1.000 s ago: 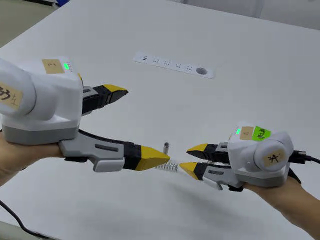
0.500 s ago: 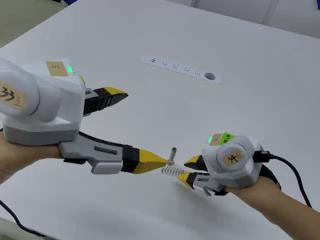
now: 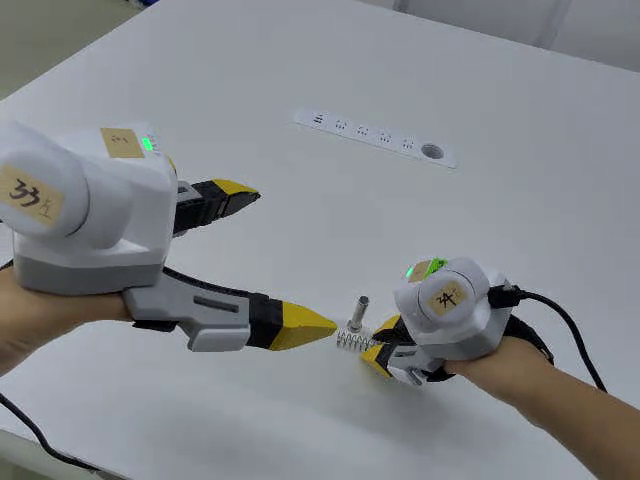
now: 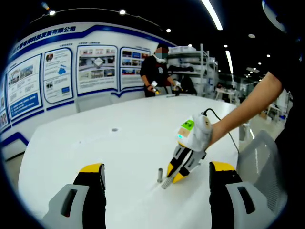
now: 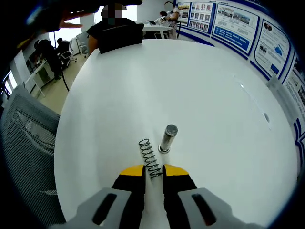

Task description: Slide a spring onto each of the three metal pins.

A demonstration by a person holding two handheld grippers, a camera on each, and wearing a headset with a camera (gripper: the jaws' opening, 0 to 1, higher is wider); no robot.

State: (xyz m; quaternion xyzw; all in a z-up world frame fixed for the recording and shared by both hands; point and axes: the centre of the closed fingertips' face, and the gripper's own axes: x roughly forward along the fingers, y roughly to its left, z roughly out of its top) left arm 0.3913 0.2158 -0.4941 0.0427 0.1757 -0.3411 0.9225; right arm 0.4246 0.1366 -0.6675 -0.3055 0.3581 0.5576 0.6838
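Because the right tongs [image 5: 152, 171] pinch the spring [image 5: 148, 155] by its near end only, the free end, just beside the pin [image 5: 167, 138], could sag or flick aside and miss the pin's head. A nudge might also topple the upright pin on the worktop [image 3: 300, 80], since the left tongs [image 3: 285, 258], spread wide near the pin, steady nothing.

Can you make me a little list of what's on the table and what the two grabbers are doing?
table: white, mostly bare
pin: one, standing upright
spring: beside the pin, not on it yet
right gripper: shut on the near end of the spring
left gripper: open, holding nothing, aimed toward the pin
power strip: lying farther back
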